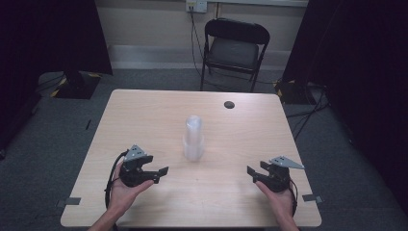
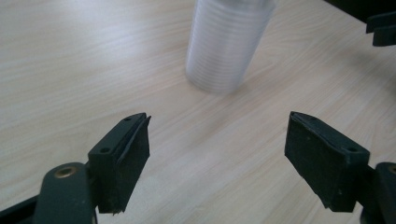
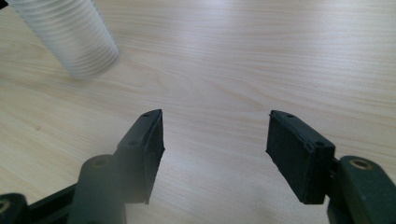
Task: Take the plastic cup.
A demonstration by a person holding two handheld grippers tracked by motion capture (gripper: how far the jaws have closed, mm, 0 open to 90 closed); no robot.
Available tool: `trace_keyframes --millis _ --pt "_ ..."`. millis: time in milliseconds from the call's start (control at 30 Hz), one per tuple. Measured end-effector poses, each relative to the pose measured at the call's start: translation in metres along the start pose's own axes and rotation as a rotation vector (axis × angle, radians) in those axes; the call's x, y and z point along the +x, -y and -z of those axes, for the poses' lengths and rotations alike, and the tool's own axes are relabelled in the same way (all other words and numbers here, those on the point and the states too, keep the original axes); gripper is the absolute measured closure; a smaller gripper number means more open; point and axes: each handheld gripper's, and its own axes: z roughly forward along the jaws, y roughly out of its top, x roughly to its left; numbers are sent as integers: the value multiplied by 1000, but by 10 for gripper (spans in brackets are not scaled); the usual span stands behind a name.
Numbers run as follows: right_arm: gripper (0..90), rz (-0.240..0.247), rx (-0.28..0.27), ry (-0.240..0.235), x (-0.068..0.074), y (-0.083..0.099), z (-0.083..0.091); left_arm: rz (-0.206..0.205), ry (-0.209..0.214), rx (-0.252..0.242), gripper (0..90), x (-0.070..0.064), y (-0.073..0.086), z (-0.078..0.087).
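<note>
At the middle of the table (image 1: 144, 110), a stack of clear cups (image 1: 193, 138), upright. Left of stack, left gripper (image 1: 161, 175), jaws wide, holding nothing. Right of stack, right gripper (image 1: 251, 174), also wide, empty. Behind the stack, beyond the table, a black chair (image 1: 234, 48).

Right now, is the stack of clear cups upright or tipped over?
Upright. The stack of clear cups stands on its base mid-table, free of both grippers.

Pale wood-grain table (image 1: 144, 120); translucent white ribbed cup stack (image 1: 193, 138); black grippers; black chair (image 1: 235, 48); grey floor (image 1: 48, 144)
</note>
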Motion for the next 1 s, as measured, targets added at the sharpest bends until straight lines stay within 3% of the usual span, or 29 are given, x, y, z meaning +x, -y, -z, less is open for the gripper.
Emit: trace_keyframes --millis 433,800,900,1000 --pt "361 -4 3 -4 3 0 0 -25 -20 -82 246 -5 -32 5" --pt "367 3 6 -2 5 0 2 -58 29 -137 248 -18 -61 -10" --pt "366 0 8 1 4 0 3 -71 20 -147 247 -19 -65 -11" --pt "366 1 5 -2 4 0 4 -114 -3 -171 243 -20 -74 -12"
